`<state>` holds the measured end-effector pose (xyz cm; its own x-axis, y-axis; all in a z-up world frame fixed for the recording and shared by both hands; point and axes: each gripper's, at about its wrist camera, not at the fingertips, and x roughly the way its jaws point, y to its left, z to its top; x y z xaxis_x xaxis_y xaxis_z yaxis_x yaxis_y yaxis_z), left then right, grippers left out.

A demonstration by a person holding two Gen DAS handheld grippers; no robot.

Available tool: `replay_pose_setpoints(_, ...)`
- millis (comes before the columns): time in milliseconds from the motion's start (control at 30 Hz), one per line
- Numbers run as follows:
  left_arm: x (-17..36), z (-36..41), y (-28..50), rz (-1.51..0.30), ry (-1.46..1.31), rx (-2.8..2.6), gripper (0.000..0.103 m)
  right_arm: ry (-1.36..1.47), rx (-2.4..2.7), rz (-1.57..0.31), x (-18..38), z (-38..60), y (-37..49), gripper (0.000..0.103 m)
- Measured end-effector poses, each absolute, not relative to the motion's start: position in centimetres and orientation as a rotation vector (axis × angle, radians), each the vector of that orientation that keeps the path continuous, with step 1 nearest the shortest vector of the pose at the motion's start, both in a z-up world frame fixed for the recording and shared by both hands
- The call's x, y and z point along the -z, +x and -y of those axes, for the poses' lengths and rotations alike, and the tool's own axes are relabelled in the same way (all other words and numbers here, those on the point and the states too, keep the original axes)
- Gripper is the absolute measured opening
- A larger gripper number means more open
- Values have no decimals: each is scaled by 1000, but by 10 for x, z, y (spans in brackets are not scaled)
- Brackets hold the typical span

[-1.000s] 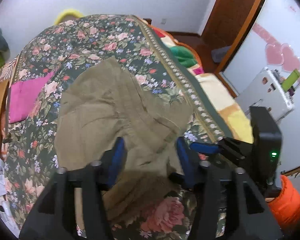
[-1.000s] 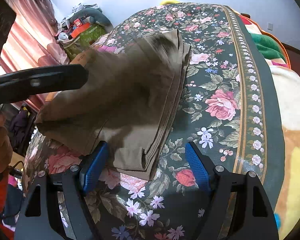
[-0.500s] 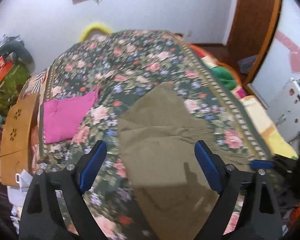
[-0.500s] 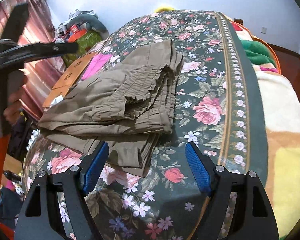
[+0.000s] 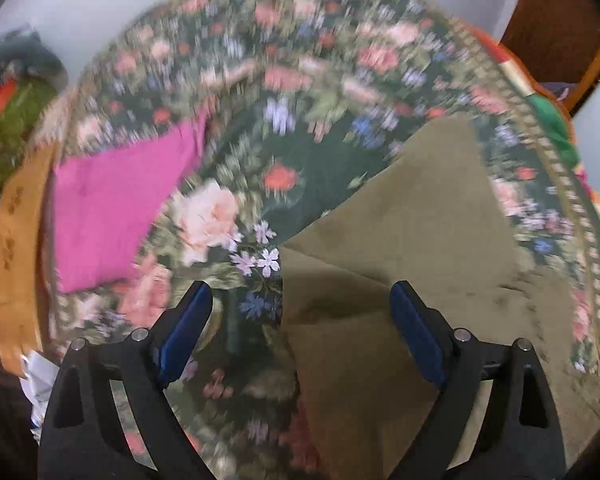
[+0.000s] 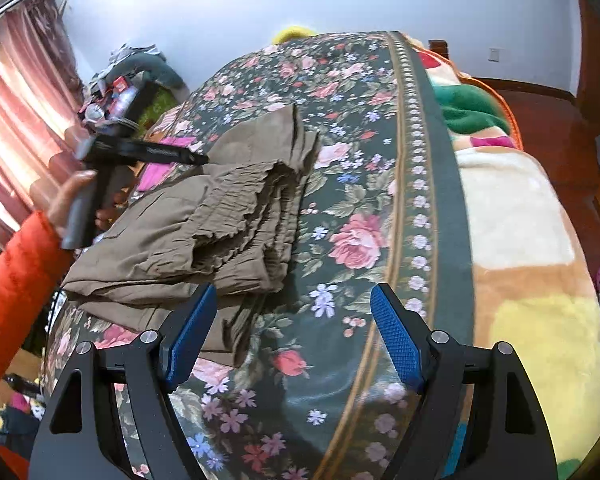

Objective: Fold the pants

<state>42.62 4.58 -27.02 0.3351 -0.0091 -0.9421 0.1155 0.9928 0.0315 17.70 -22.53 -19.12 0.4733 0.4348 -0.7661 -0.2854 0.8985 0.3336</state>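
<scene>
The olive-brown pants [image 6: 204, 232] lie folded in a thick stack on the floral bedspread [image 6: 352, 184], ruffled waistband on top. In the left wrist view the pants [image 5: 412, 264] fill the lower right. My left gripper [image 5: 300, 332] is open and empty, held above the pants' left edge; it also shows in the right wrist view [image 6: 140, 152] over the far side of the stack. My right gripper [image 6: 292, 336] is open and empty, just in front of the stack's near corner.
A folded pink garment [image 5: 116, 204] lies on the bed left of the pants. A patchwork blanket [image 6: 520, 240] covers the bed's right side. Clutter [image 6: 128, 88] and a pink curtain [image 6: 16, 128] stand at the left. A wooden door [image 5: 556, 20] is at the back right.
The left gripper let go of the pants, opened wide and swung left over the bed. The pants settled into a folded stack. The right gripper drew back a little, still open.
</scene>
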Motion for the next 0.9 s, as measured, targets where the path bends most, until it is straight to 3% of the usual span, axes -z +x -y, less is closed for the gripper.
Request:
replay_pose_setpoints(67, 290, -48, 435, -1272, 107, 77, 95, 167, -429, -994, 193, 228, 178, 76)
replay_pose_setpoints(100, 294, -49, 435, -1259, 120, 59, 103, 167, -422, -997, 194, 229, 179, 76)
replay_pose_setpoints(433, 295, -59, 389, -1247, 197, 34, 103, 188, -392, -972, 185, 240, 177, 76)
replay_pose_setpoints(900, 250, -71, 255, -1178, 122, 54, 103, 157, -474, -943, 178, 207, 169, 76)
